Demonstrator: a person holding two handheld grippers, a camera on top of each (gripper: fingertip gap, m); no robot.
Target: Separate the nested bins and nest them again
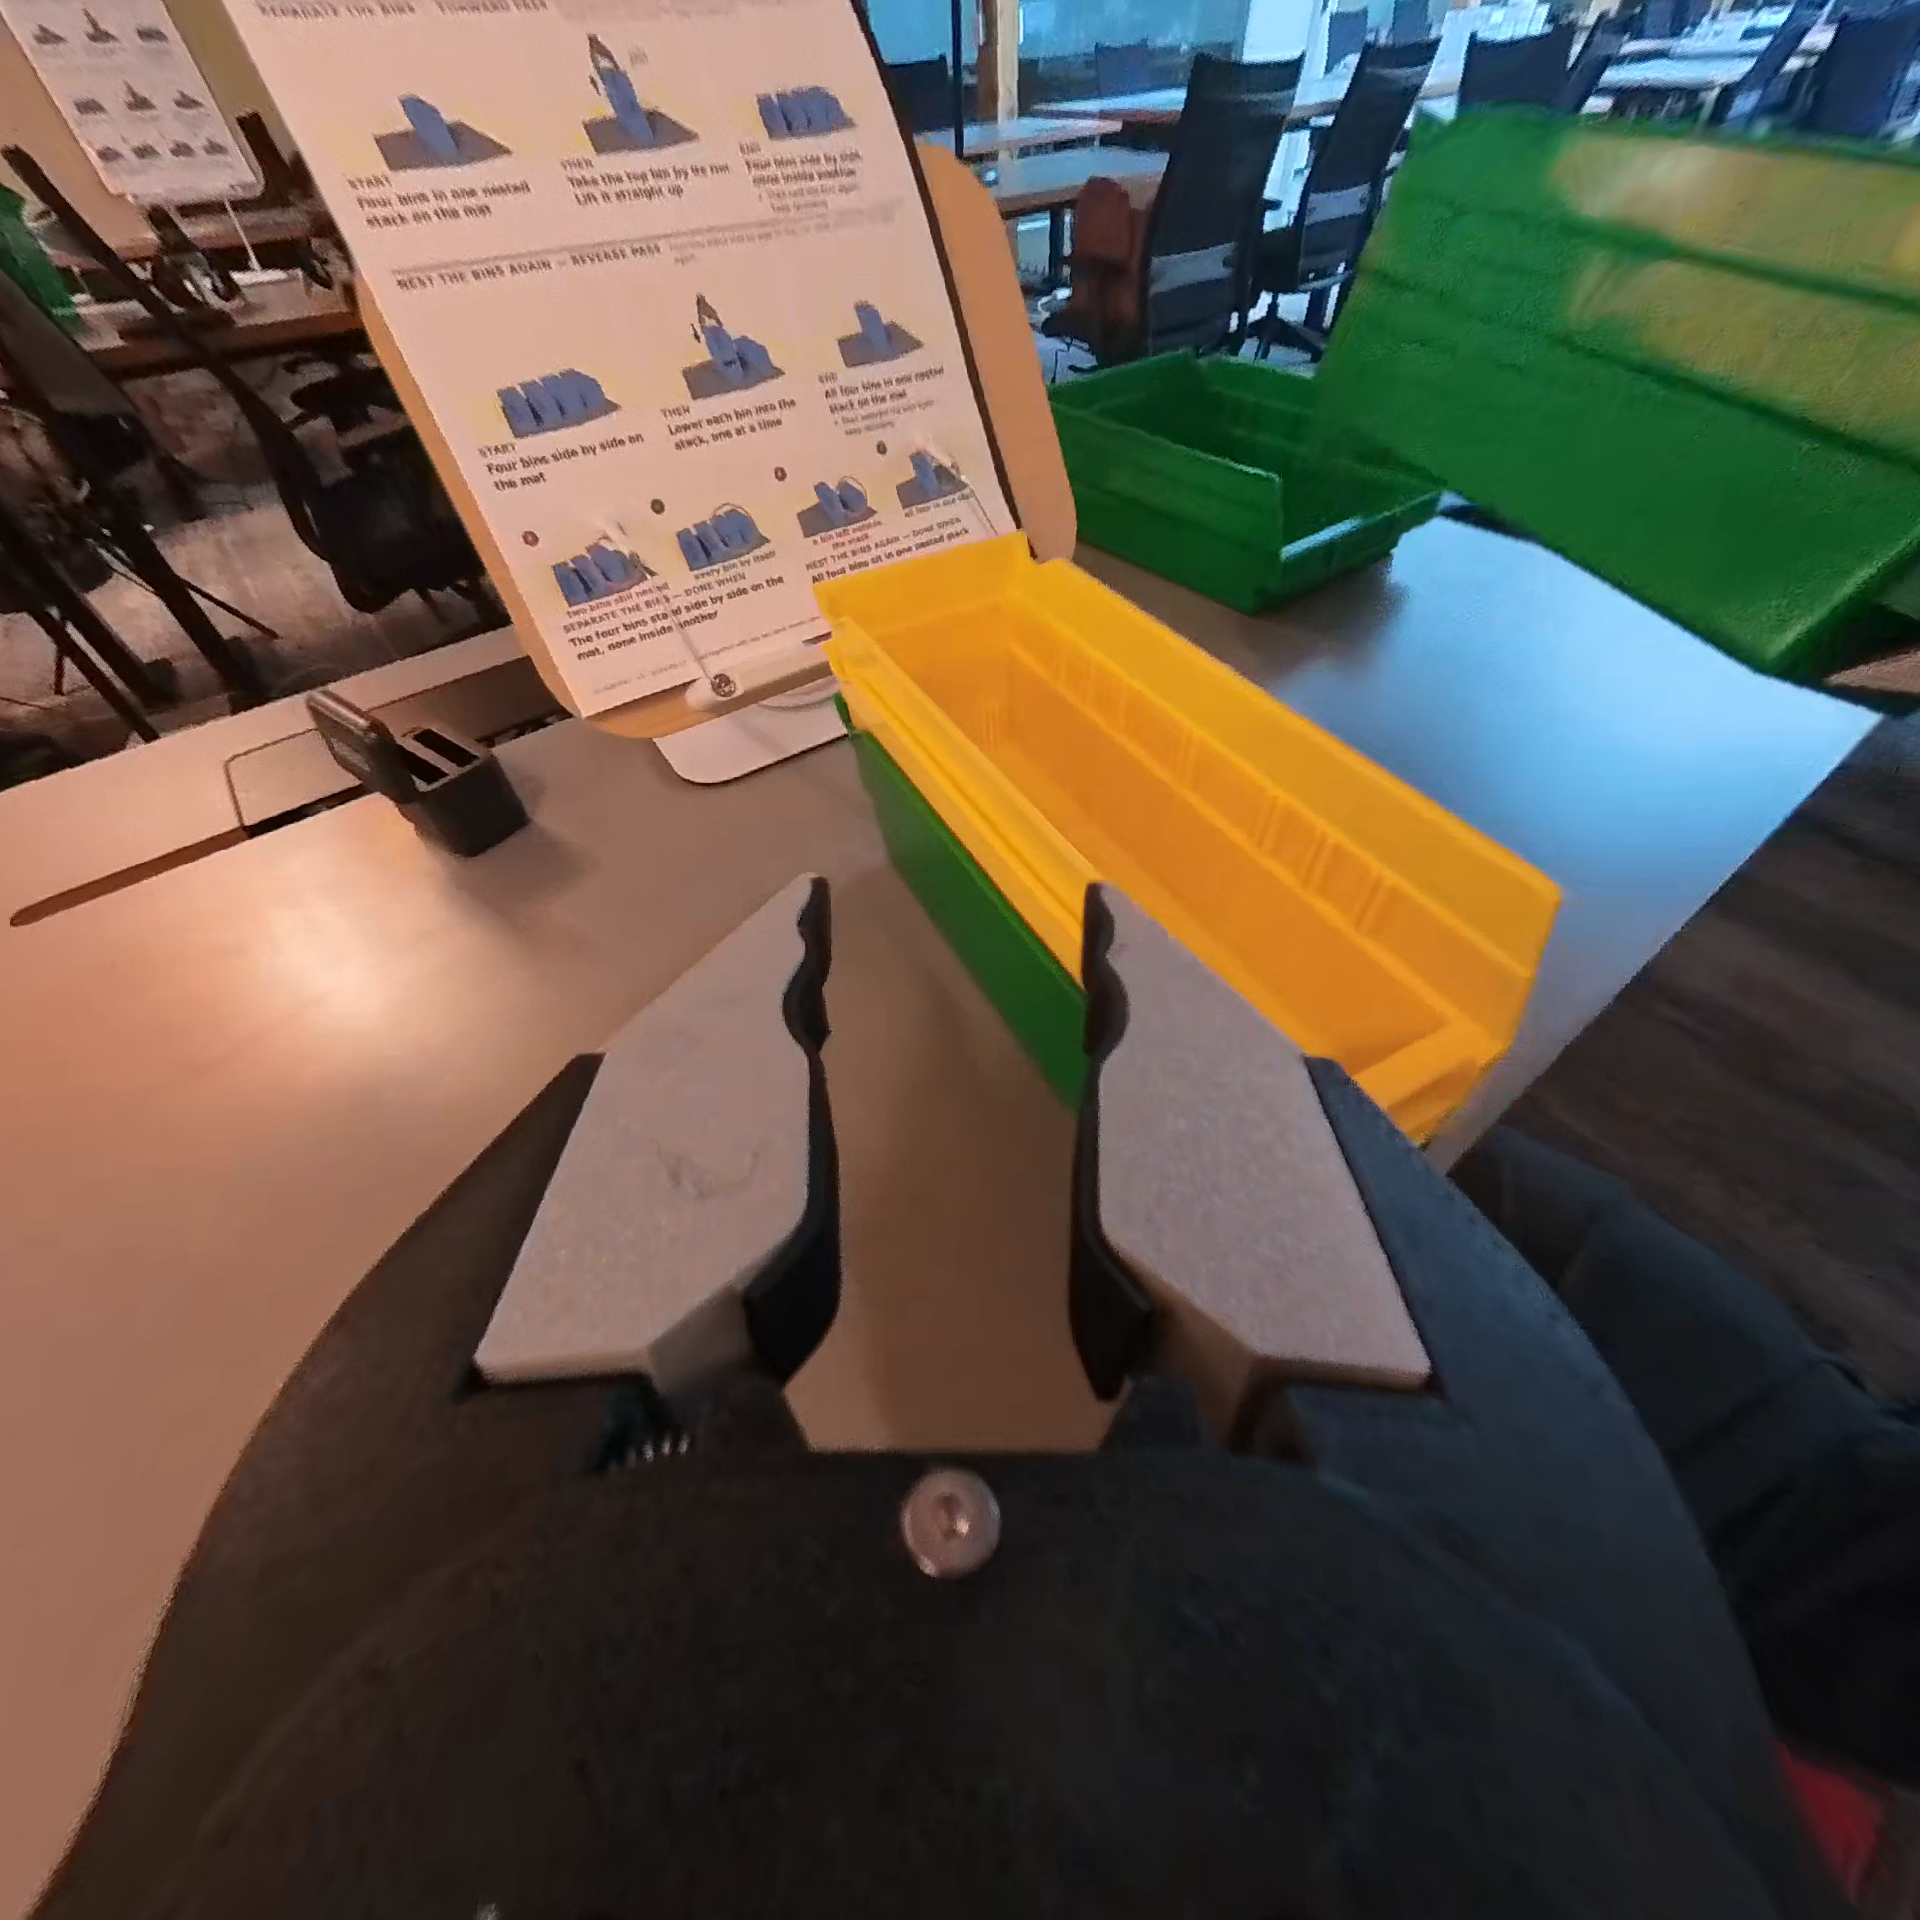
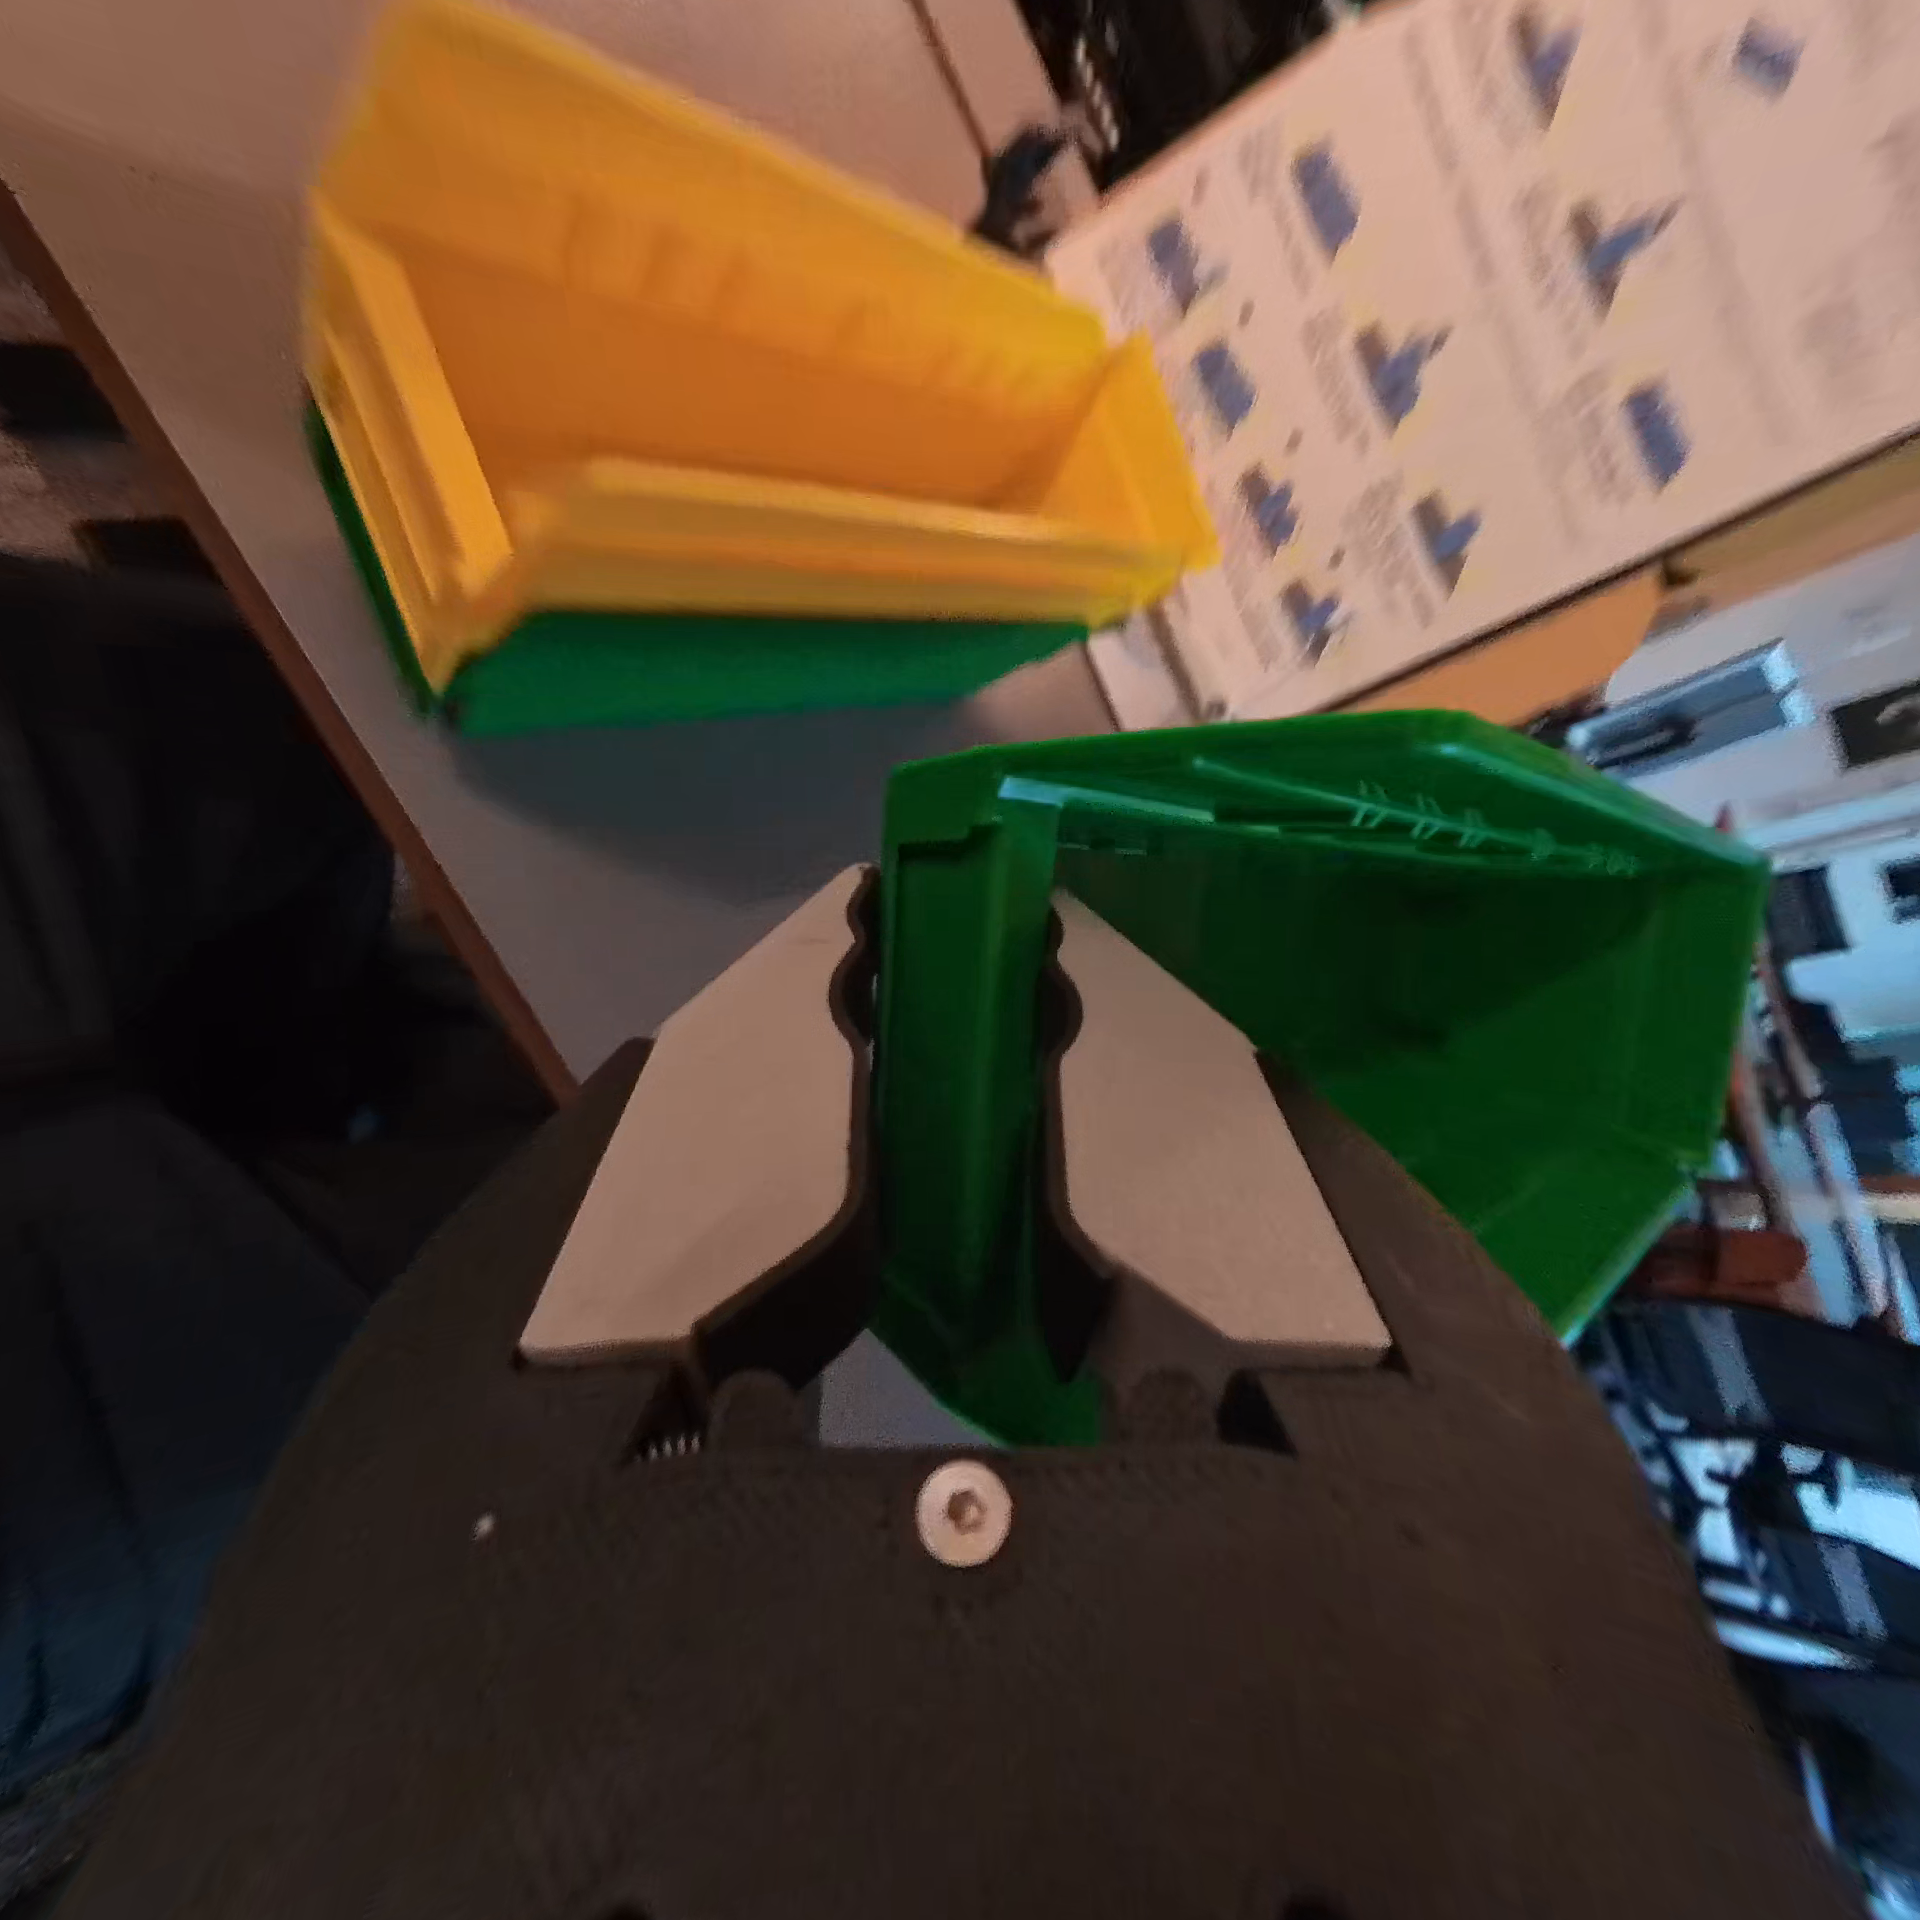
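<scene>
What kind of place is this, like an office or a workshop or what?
Probably an open-plan office or lab used for recording demos. Rows of desks with black office chairs fill the background, an instruction board stands on the grey table, and plastic storage bins are laid out for practice.

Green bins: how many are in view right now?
3. One sits under the yellow bins in the stack; one stands alone farther back on the table; one is held in the air by the right gripper. More could be nested unseen.
</scene>
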